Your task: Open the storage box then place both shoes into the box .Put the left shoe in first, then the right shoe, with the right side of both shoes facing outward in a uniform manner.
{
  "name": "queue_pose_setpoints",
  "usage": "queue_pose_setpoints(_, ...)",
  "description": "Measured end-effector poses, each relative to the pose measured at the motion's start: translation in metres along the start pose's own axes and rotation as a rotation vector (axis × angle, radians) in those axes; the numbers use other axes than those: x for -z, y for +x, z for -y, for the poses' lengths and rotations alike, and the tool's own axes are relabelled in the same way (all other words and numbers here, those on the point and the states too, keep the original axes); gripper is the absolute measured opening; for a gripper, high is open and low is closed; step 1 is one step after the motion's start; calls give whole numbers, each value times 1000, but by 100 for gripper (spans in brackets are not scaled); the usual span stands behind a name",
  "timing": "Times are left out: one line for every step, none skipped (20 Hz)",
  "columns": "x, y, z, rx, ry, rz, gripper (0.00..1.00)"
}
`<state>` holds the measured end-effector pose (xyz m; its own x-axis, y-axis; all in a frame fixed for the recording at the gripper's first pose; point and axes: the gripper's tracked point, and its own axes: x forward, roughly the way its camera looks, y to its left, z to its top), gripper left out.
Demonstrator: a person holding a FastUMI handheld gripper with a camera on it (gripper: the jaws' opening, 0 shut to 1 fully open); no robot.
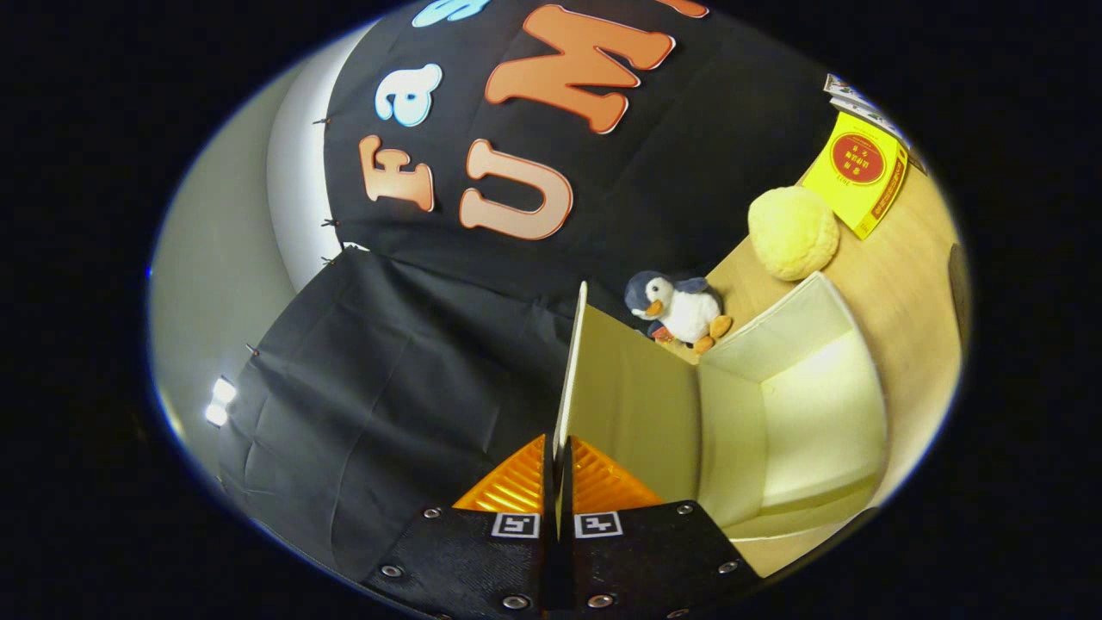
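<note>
**Tongs pinching the box lid**

Gripper view: the tongs (558,482) are pressing together on the thin lid (633,405) of the storage box (818,413), which is lying open on the table (904,284) toward two o'clock. The pale panel is probably light, stiff and smooth; its free edge seems the best hold.

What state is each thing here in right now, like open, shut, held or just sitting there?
gripper: shut on the box lid.
box lid: swung open, standing up, pinched at its edge.
storage box: open, nothing visible inside.
toy penguin: sitting upright beyond the box.
yellow ball: resting on the table.
</note>
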<state>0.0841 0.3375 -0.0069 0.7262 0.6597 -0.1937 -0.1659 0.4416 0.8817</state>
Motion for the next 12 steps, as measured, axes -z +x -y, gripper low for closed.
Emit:
queue_pose_setpoints(7, 11, -5, 1, 5, -7, 0)
queue_pose_setpoints(14, 20, -10, 1, 9, -15, 1)
queue_pose_setpoints(21, 30, -15, 5, 16, -17, 1)
queue_pose_setpoints(26, 39, -19, 15, 14, -17, 2)
queue_pose_setpoints(33, 48, -24, 24, 0, -17, 2)
queue_pose_setpoints(38, 56, -26, 36, -15, -17, 2)
queue_pose_setpoints(43, 63, -29, 46, -29, -18, 2)
queue_pose_setpoints(47, 71, -30, 56, -35, -21, 3)
queue_pose_setpoints(53, 73, -33, 59, -37, -24, 3)
queue_pose_setpoints(56, 78, -35, 55, -36, -28, 4)
queue_pose_setpoints(57, 84, -36, 56, -36, -30, 5)
queue_pose_setpoints(59, 89, -35, 67, -36, -35, 9)
